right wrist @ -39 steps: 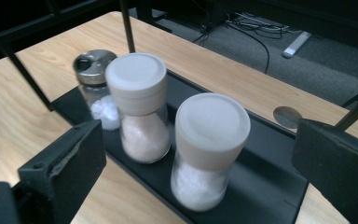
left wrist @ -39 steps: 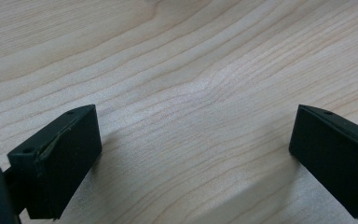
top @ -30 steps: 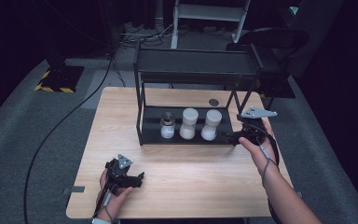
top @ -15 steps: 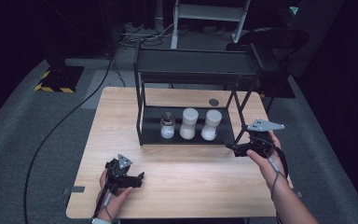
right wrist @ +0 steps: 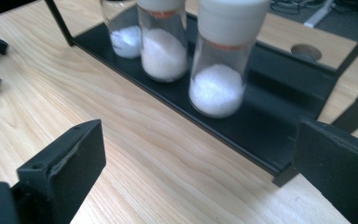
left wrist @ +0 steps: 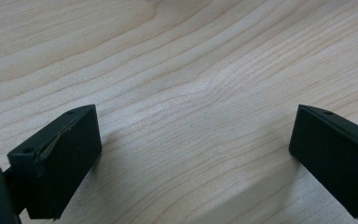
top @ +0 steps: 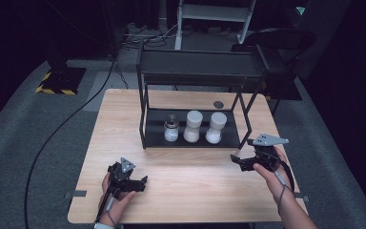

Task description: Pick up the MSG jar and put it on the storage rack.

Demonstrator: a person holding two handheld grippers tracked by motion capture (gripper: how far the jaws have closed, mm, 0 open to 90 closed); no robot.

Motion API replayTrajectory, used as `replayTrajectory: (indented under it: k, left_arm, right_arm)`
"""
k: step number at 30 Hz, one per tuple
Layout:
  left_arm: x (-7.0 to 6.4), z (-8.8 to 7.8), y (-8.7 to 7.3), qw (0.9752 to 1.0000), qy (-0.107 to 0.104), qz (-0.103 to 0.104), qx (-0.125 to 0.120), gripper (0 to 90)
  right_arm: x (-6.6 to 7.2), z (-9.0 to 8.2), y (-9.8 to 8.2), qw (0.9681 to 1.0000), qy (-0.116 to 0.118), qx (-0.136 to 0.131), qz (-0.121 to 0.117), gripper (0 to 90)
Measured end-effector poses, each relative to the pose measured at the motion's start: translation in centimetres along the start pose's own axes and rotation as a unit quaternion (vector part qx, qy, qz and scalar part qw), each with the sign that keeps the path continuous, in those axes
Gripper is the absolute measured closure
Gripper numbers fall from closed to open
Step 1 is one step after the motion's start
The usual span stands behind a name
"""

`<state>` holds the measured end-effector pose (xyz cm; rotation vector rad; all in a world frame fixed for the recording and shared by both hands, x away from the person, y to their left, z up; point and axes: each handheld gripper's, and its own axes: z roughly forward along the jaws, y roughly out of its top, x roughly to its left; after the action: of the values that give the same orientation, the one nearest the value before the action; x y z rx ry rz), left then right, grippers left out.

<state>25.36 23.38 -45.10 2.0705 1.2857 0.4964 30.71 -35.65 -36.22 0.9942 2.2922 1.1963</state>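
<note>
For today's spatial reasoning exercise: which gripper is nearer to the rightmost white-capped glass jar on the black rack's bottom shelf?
The right gripper is nearer, just in front and right of the rightmost white-capped glass jar. The left gripper rests far off at the near left of the table.

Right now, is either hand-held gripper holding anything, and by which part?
Nothing is held. The left hand-held gripper is open over bare table; the right hand-held gripper is open, short of the jars.

The right gripper view's top edge is cutting off the caps of the three jars [right wrist: 216,65], and the rack's [right wrist: 261,126] far end is running out of frame.
</note>
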Motion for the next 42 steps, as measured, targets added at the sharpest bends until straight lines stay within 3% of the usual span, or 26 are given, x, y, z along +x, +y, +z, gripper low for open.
replayTrajectory:
  k: [19, 42]
  left_arm:
    - [0.0, 0.0, 0.0, 1.0, 0.0, 0.0, 0.0, 2.2]
    - [0.0, 0.0, 0.0, 1.0, 0.0, 0.0, 0.001, 2.1]
  right_arm:
    - [-0.8, 3.0, -3.1, 0.9976, 0.009, 0.061, 0.03, 2.8]
    - [-1.4, 4.3, -6.4, 0.9936, -0.005, 0.103, 0.045, 2.9]
